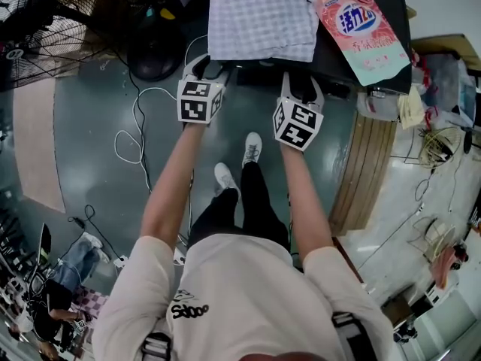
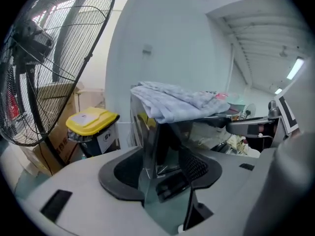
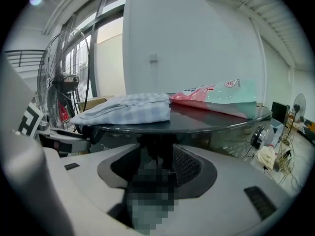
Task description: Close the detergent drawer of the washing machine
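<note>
Both tools sit at the front lip of the washing machine (image 1: pixel 331 62). The left tool (image 2: pixel 160 173) has its jaws apart around a glossy dark panel, probably the detergent drawer (image 2: pixel 165 151) front at the machine's left corner, and the pads don't seem to pinch it; the right tool (image 3: pixel 157 166) gapes wide, holding nothing, aimed under the cloth (image 1: pixel 261 22); so the drawer lies dead ahead of the left tool, the nearer one; the shove should probably go straight in, along the drawer's length.
</note>
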`<state>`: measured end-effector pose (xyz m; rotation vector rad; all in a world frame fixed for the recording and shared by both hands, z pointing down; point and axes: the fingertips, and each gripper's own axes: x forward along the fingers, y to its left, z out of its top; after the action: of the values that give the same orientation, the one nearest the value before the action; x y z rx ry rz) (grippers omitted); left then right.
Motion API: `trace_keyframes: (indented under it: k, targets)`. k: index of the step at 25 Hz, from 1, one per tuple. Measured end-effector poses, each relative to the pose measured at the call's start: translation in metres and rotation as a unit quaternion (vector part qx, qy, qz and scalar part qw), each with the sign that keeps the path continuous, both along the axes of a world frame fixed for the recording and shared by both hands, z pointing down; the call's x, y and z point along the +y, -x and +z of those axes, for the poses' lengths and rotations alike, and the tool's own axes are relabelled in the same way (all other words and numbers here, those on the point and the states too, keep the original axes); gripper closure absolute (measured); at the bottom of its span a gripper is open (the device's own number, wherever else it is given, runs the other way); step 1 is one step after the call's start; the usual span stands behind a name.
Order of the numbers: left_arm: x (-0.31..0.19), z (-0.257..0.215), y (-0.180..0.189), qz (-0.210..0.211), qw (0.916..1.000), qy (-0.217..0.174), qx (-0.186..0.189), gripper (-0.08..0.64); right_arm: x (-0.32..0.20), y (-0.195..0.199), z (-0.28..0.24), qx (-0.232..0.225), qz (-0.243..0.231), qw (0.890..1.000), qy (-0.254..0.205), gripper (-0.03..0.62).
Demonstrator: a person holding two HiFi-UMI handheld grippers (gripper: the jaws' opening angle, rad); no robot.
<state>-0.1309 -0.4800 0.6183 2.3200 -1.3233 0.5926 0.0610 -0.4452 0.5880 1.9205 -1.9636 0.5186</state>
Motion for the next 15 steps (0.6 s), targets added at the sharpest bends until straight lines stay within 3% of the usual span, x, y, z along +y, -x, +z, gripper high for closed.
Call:
trace_keyframes:
  k: [3, 11, 15]
  targets:
    - [0.002, -0.002, 0.001, 0.004, 0.9999, 0.010, -0.013, 0.325, 0.003, 0.002, 0.001, 0.020, -0.040, 0.999, 0.012, 0.391]
    - [0.042, -0.011, 0.013, 0.019, 0.9988, 0.044, -0.010, 0.332, 0.035, -0.002, 0.003, -0.025, -0.105, 0.991, 0.082, 0.391]
    - [0.069, -0.022, 0.025, 0.022, 0.9988, 0.043, -0.006, 0.361, 0.064, -0.006, -0.006, -0.028, -0.115, 0.989, 0.086, 0.419]
